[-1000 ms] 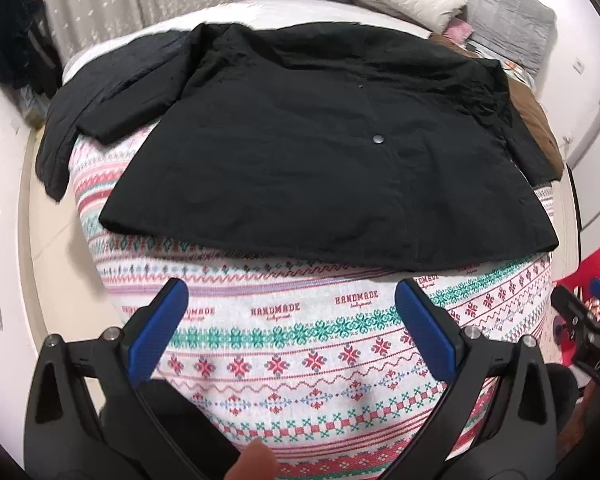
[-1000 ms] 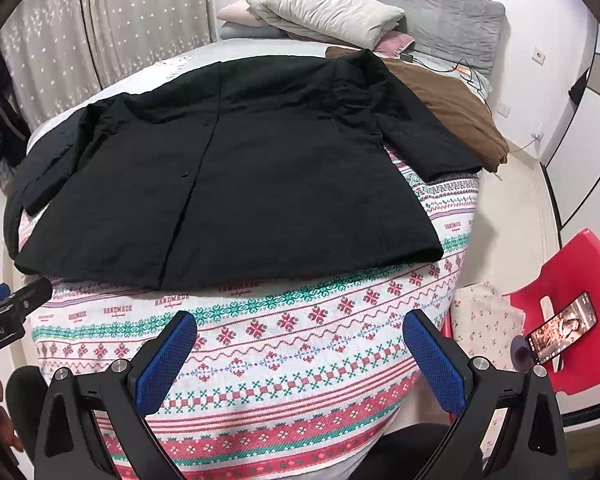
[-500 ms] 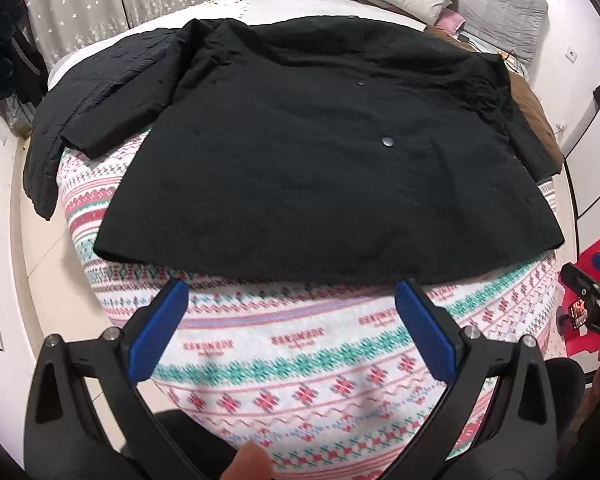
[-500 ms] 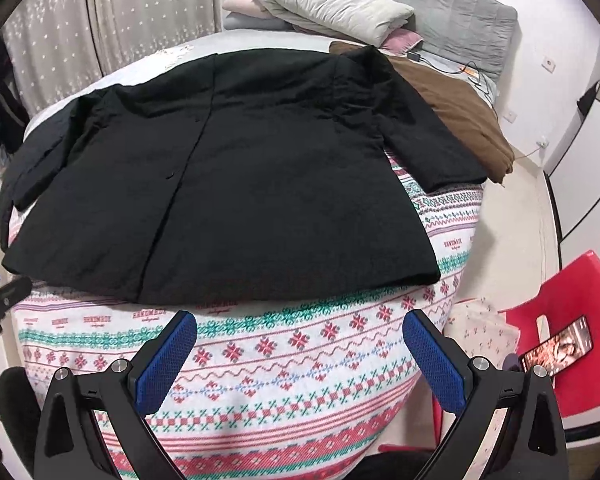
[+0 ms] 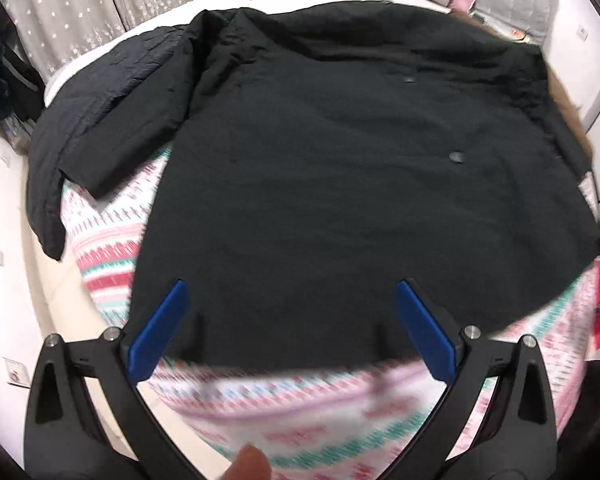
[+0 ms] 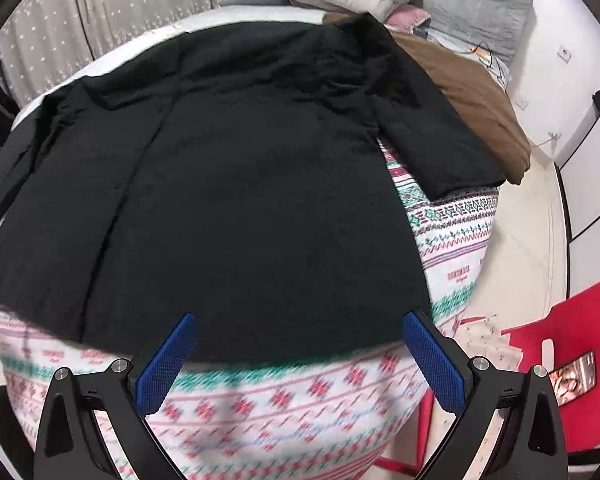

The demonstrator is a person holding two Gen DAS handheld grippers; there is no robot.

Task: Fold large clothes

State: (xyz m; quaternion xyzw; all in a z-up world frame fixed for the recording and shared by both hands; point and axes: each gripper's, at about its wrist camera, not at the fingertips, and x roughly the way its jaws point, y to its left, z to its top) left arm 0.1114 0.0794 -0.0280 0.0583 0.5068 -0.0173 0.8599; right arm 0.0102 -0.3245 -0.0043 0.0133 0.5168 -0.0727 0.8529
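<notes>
Both tools stand wide open and empty: your left tool (image 5: 290,316) and right tool (image 6: 300,354) each hover over the near hem of the black coat (image 5: 360,184), with nothing between the blue pads. That coat lies spread flat, front up with its buttons showing, on the patterned bedspread (image 6: 300,408), sleeves out to either side, a layout that suits a first fold. Judged from this, you are lining up on the hem corners. A brown garment (image 6: 472,100) lies under the right sleeve's far edge; mind it when gripping.
</notes>
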